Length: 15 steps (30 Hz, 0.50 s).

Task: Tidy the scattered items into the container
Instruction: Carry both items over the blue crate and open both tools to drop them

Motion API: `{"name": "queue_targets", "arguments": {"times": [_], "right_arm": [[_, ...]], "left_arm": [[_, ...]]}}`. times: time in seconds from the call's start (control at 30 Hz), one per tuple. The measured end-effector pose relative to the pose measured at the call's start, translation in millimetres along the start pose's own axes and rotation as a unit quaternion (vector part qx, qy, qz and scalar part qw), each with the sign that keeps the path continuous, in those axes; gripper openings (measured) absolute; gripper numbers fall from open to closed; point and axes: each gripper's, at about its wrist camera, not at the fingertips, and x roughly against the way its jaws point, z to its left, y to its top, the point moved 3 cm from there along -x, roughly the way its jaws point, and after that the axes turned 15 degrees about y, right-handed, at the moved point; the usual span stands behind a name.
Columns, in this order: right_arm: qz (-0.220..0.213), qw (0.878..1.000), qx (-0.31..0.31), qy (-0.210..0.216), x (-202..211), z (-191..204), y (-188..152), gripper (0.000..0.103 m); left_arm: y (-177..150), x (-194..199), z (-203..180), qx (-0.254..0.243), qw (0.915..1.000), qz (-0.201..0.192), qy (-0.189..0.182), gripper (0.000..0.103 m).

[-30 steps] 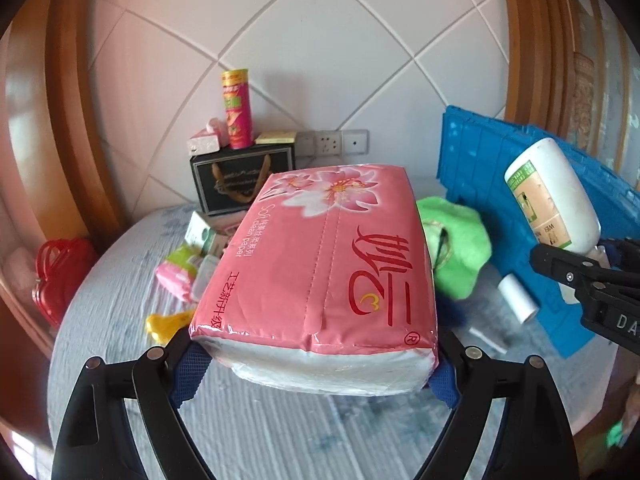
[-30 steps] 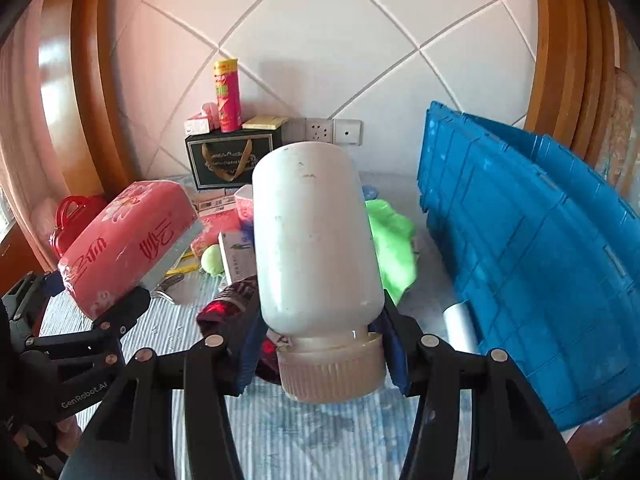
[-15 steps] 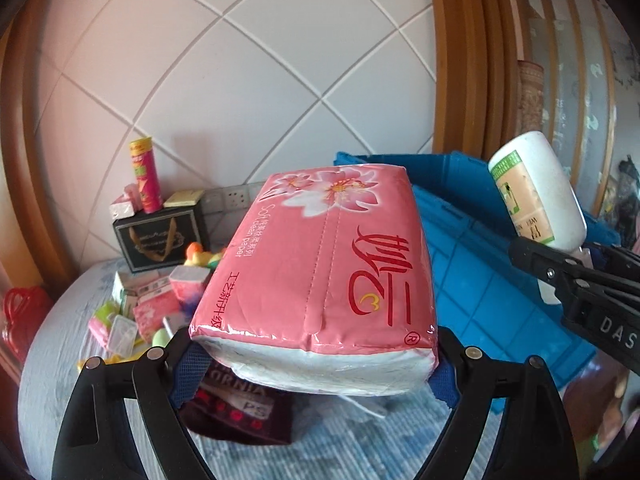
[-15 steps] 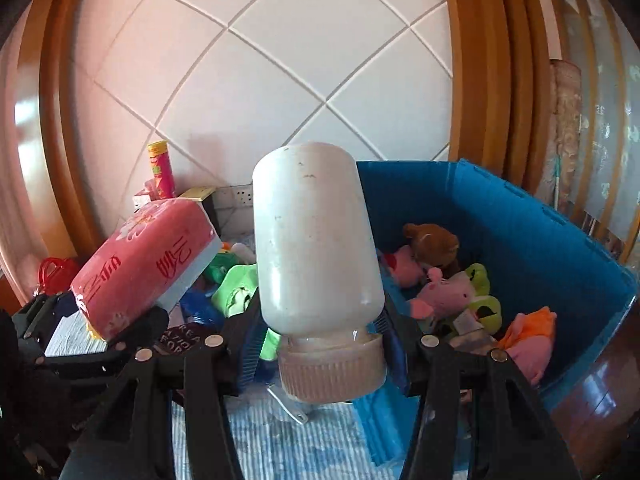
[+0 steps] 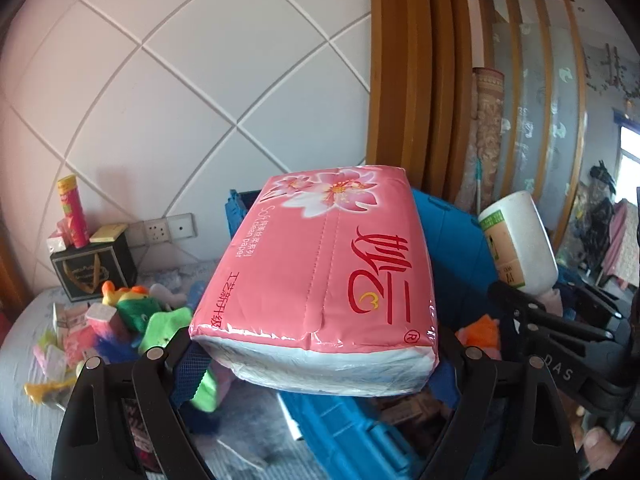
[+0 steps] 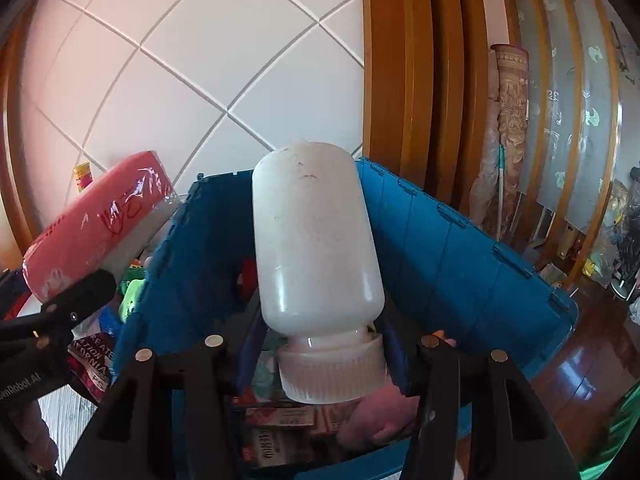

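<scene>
My left gripper (image 5: 316, 364) is shut on a pink tissue pack (image 5: 328, 264) and holds it in the air at the left rim of the blue bin (image 5: 452, 248). The pack also shows in the right wrist view (image 6: 96, 232). My right gripper (image 6: 320, 352) is shut on a white plastic bottle (image 6: 316, 248), held cap-down over the open blue bin (image 6: 460, 264). The bottle shows at the right of the left wrist view (image 5: 516, 240). The bin holds plush toys and small boxes (image 6: 280, 420).
Scattered items lie on the grey-clothed table left of the bin: a green plush toy (image 5: 152, 316), pink packets (image 5: 76, 336), a black gift box (image 5: 94, 272) with a red tube (image 5: 72, 210) on it. A tiled wall and wooden frame stand behind.
Both grippers have swung right with their loads, from over the table to the blue bin. The bottle now hangs over the bin's inside and the tissue pack is at its left rim.
</scene>
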Motion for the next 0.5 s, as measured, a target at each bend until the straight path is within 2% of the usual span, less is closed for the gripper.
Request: {"name": "queue_targets", "arguments": {"times": [0.07, 0.23, 0.43, 0.5], "right_arm": [[0.001, 1.000, 0.007, 0.000, -4, -24, 2, 0.051], [0.019, 0.999, 0.018, 0.031, -19, -61, 0, 0.051], [0.026, 0.998, 0.020, 0.053, -22, -82, -4, 0.052], [0.030, 0.998, 0.017, 0.056, -23, -87, -6, 0.064]], "left_arm": [[2, -1, -24, -0.001, 0.9999, 0.011, 0.009, 0.089], [-3, -4, -71, -0.005, 0.9985, 0.044, 0.033, 0.089], [-7, -7, -97, -0.008, 0.9966, 0.056, 0.060, 0.093], [-9, -9, -103, -0.012, 0.9958, 0.062, 0.066, 0.095]]}}
